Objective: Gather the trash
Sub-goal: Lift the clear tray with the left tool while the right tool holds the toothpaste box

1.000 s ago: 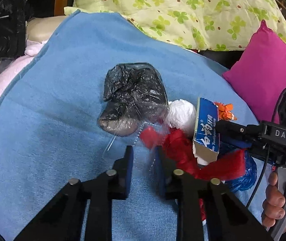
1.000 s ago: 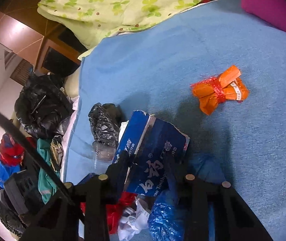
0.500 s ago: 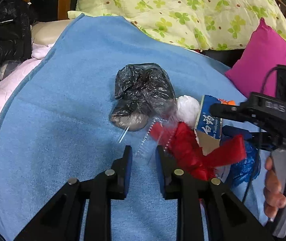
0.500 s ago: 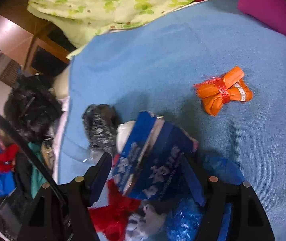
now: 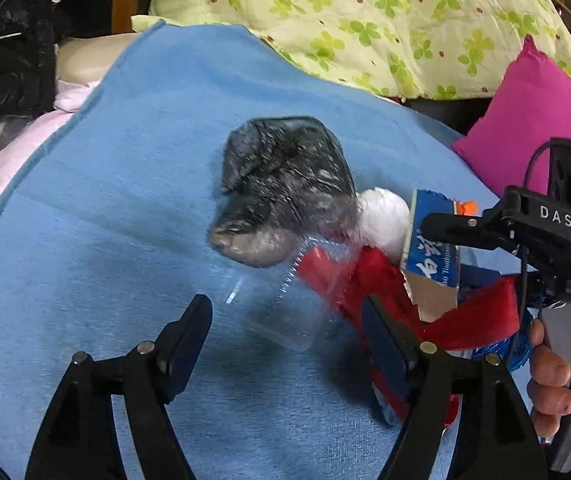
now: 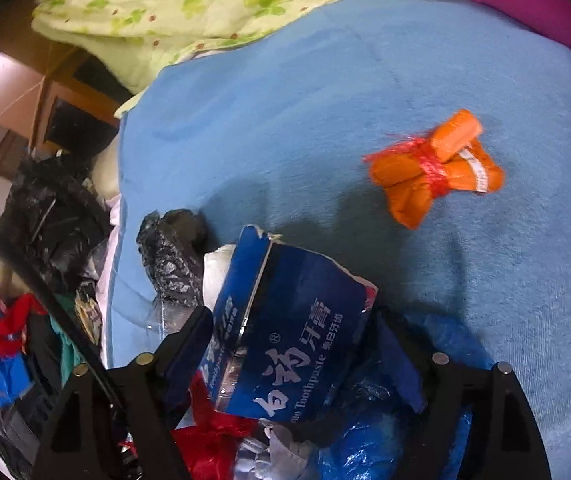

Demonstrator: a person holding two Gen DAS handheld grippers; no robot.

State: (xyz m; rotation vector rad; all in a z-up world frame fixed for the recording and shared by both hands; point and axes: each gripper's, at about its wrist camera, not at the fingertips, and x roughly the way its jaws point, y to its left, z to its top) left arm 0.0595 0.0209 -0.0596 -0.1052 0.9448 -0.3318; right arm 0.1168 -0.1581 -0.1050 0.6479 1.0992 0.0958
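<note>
A pile of trash lies on a blue blanket (image 5: 125,200): a crumpled black bag (image 5: 281,176), a clear plastic bag (image 5: 285,308), a white wad (image 5: 381,220), a red bag (image 5: 369,280), a blue bag (image 6: 365,440) and a torn blue toothpaste box (image 6: 285,336). My left gripper (image 5: 285,336) is open, its jaws either side of the clear plastic bag. My right gripper (image 6: 289,352) is open with the toothpaste box loose between its jaws; it also shows in the left wrist view (image 5: 461,248). An orange wrapper bundle (image 6: 437,168) lies apart on the blanket.
A green clover quilt (image 5: 365,20) lies at the back. A magenta pillow (image 5: 533,104) sits at the right. Dark clothes and bags (image 6: 45,232) are heaped beyond the blanket's left edge, next to wooden furniture (image 6: 65,112).
Both grippers have opened. The left let go of the clear plastic bag and the right let go of the toothpaste box, which now rests on the pile.
</note>
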